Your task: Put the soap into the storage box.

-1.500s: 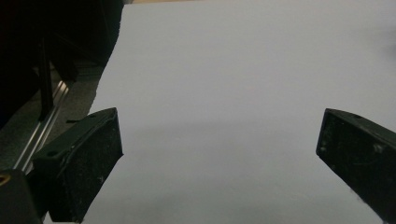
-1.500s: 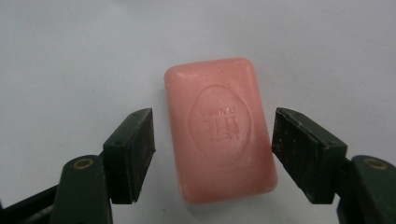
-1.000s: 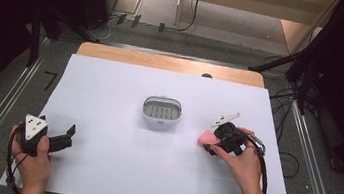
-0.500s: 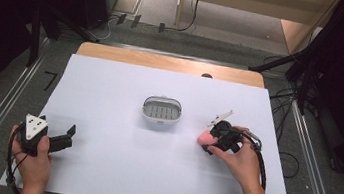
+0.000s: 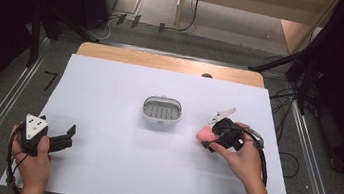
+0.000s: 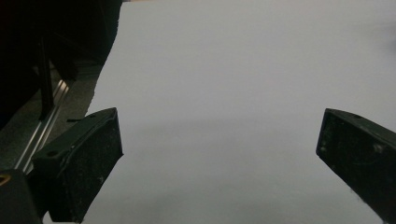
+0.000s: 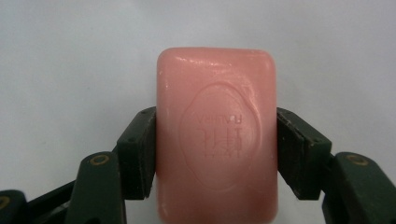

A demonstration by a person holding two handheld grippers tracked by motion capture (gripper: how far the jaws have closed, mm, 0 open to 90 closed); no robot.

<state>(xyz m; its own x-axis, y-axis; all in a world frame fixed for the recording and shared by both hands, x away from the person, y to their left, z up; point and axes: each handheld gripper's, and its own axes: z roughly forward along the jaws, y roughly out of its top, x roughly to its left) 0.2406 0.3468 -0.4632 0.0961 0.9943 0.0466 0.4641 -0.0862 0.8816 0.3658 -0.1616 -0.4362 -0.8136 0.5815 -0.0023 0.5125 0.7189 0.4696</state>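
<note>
Soap [image 7: 216, 135] sits clamped in the right gripper [image 5: 211, 136], right of the soap dish [image 5: 161, 109], ready for lifting; the left gripper [image 6: 219, 154] gapes empty.

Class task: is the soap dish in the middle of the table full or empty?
Empty. The high view shows the soap dish with its slotted floor bare; the pink soap lies outside it.

A grey slotted soap dish [image 5: 161, 109] sits near the centre of the white-covered bench [image 5: 110, 94]. A bare wooden strip [image 5: 164, 62] runs along the far edge. Black cables [image 5: 191, 9] lie on the floor beyond.
</note>
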